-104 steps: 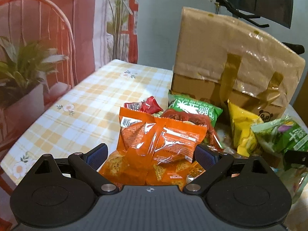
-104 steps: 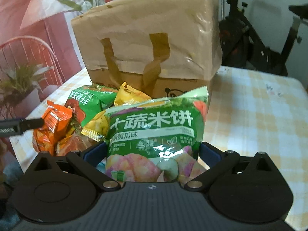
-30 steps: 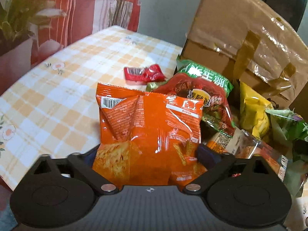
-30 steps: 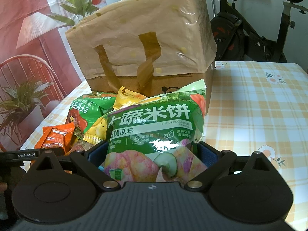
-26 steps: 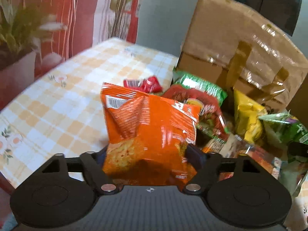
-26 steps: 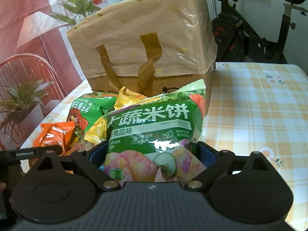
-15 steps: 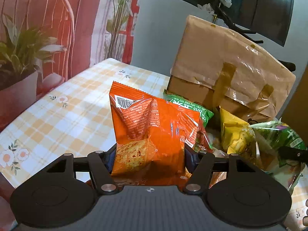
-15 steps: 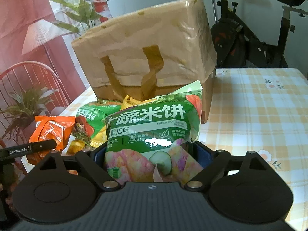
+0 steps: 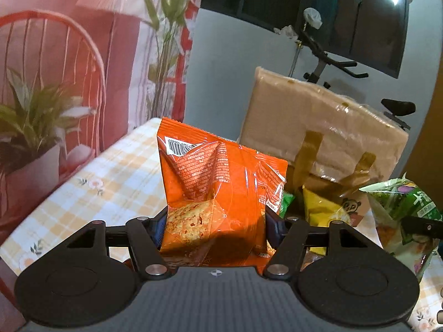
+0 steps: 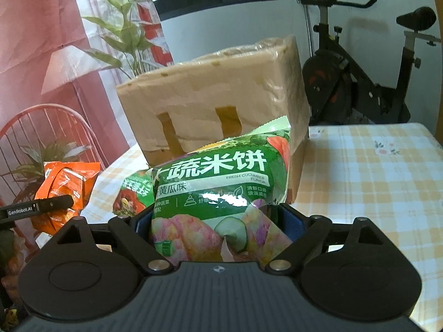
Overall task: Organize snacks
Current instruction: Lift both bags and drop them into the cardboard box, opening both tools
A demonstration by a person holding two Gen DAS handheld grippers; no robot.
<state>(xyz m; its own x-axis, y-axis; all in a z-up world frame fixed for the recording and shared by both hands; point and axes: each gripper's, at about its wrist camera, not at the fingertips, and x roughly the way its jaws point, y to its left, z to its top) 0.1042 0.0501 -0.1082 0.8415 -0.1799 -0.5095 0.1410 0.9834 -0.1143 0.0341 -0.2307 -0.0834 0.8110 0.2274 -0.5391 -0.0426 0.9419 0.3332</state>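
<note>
Left gripper (image 9: 216,225) clamped on an orange snack bag (image 9: 218,191), jaws pressed into its lower sides, bag upright with barcode corner at top left. Held above the checked tablecloth (image 9: 110,177), clear of the pile. Ahead and to the right of this gripper: a tan paper carrier bag (image 9: 318,138) with darker handles, a yellow snack packet (image 9: 321,213) at its foot, a sliver of green packet (image 9: 286,203) just beside the orange bag's right edge. Far right, a green rice-cracker bag (image 9: 407,215) with a dark finger across it.

Right gripper (image 10: 218,224) closed on that green rice-cracker bag (image 10: 221,191), jaws squeezing its lower part, printed front facing the camera, top edge leaning against the tan paper carrier bag (image 10: 216,96) directly ahead. Left of this gripper, low: a green-and-red snack bag (image 10: 133,193) lying on the table. Further left: the orange snack bag (image 10: 69,182), raised, with a black finger (image 10: 41,207) marked "GenRobot.AI" across it. Right of the gripper: bare checked cloth (image 10: 373,171); beyond it, an exercise bike (image 10: 373,69).
</note>
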